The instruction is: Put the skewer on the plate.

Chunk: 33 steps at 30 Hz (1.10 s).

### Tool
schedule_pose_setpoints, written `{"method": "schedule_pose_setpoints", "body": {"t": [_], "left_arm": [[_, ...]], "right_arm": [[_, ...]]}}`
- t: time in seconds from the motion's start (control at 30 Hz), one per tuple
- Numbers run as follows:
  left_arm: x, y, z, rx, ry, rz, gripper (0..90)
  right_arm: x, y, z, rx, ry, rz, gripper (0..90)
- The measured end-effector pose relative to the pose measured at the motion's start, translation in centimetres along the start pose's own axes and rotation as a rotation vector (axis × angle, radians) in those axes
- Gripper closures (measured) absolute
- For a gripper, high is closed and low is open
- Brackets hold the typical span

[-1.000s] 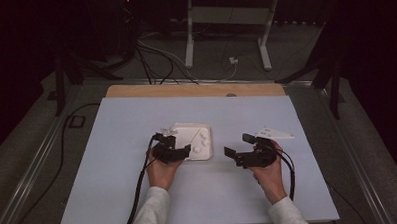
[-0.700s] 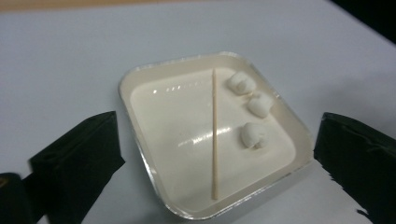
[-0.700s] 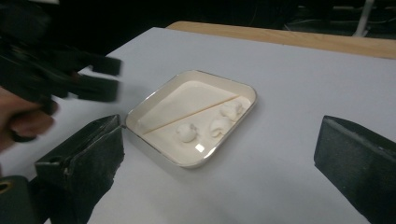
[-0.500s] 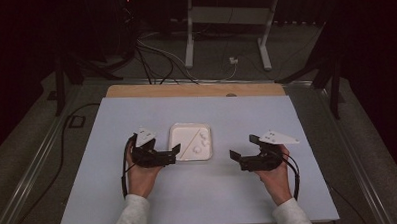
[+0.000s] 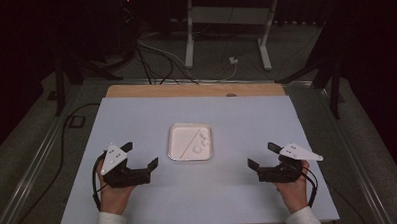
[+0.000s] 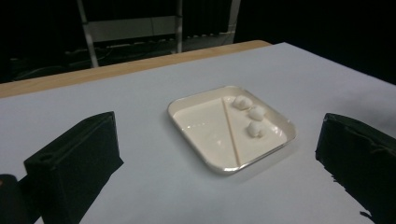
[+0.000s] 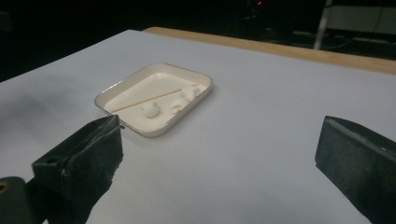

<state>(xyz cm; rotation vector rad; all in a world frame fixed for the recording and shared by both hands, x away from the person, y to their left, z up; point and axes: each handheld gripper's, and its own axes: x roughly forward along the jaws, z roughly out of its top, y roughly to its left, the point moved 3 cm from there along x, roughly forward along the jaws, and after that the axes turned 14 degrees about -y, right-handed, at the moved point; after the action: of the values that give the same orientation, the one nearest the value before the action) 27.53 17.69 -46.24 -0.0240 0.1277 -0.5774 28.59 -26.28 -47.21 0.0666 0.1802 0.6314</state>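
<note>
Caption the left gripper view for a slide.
Open left gripper faces a white tray holding a thin stick and three cotton-like balls on the pale table.

The high view looks forward and down from above the near edge, taking in the whole table. The left gripper view sits low at the near left, facing far-right; the right gripper view low at the near right, facing far-left. All three share the white tray at the centre.

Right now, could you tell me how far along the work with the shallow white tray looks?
Apparently finished: three white cotton balls and a thin stick lie in the shallow white tray. Nothing is in hand; the left gripper and right gripper are open, apart from it. Nothing visibly remains.
</note>
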Motion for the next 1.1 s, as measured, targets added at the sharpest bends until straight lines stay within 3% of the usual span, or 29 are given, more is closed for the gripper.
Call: {"method": "schedule_pose_setpoints", "body": {"t": [0.37, 0.5, 0.93, 1.1], "left_arm": [[-3.3, 1.3, -0.9, 0.024, -0.041, 0.062, 0.7], [-4.2, 1.7, -1.2, 0.034, -0.06, 0.092, 0.7], [-5.9, 3.0, -1.7, 0.018, -0.089, 0.15, 0.7], [-6.0, 3.4, -1.9, 0.011, -0.091, 0.159, 0.7]], "right_arm": [[-2.3, -1.4, -1.6, -0.008, 0.004, -0.042, 0.7], [-2.9, -1.8, -1.7, 0.007, -0.023, -0.049, 0.8], [-4.2, -3.1, -2.0, 0.015, -0.051, -0.086, 0.7], [-4.0, -3.1, -2.2, 0.013, -0.032, -0.088, 0.7]]}}
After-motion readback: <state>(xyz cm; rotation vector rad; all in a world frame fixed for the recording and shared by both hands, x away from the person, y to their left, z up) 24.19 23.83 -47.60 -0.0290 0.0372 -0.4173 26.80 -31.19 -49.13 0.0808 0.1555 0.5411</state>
